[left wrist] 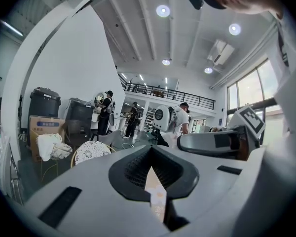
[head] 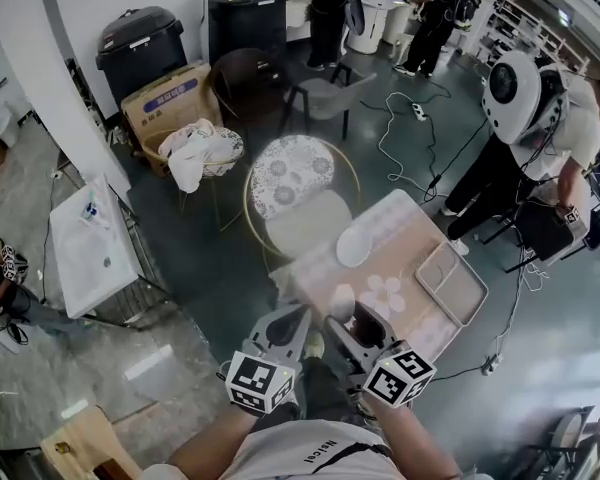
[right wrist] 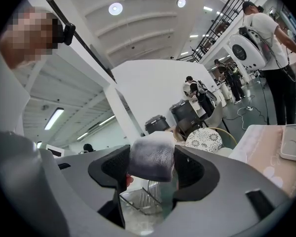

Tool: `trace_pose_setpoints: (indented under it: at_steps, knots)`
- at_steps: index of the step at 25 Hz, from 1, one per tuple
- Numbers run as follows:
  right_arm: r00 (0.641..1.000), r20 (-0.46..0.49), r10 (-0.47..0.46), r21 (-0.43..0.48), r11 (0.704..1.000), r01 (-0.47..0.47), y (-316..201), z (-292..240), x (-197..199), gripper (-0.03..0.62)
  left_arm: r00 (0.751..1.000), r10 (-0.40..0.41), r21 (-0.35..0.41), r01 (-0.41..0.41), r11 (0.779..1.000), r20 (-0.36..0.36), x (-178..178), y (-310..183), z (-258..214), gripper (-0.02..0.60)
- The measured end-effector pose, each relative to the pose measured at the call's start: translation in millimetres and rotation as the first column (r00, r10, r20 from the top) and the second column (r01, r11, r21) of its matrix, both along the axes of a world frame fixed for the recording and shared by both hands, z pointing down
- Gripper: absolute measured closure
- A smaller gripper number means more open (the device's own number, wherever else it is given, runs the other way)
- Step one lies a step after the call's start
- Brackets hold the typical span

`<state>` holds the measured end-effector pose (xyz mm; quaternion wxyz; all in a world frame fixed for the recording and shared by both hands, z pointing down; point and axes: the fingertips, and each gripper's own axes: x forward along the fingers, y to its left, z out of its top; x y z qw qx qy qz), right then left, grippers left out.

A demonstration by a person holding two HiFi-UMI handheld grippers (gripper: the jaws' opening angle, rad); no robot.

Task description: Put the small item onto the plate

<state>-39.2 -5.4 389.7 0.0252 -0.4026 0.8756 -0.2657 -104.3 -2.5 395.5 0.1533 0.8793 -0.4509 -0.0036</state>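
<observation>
My right gripper (right wrist: 150, 174) is shut on a small grey-white fuzzy block (right wrist: 151, 156), held high and tilted up toward the ceiling. In the head view this gripper (head: 360, 318) hovers over the near edge of the pink-clothed table (head: 400, 258). A whitish lump (head: 341, 301) sits at its tips; I cannot tell whether this is the held block. An oval white plate (head: 353, 245) lies empty further along the table. My left gripper (head: 298, 320) hangs beside the right one, its jaws nearly together with nothing between them (left wrist: 155, 191).
A white rectangular tray (head: 452, 282) lies at the table's right end. A round patterned stool (head: 292, 170) and a pale round seat (head: 306, 226) stand beyond the table. A person with a white backpack (head: 525, 93) bends at the right; cables (head: 410, 138) cross the floor.
</observation>
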Motion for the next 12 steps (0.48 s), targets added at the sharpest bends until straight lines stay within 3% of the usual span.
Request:
trace_pose_setpoints:
  at_steps: [12]
  knots:
    - [0.997, -0.06, 0.04, -0.046, 0.998, -0.043, -110.7, 57.2, 43.8, 0.31, 0.999, 0.038, -0.015, -0.037, 0.999, 0.021, 45.6, -108.6, 39.0, 0.577]
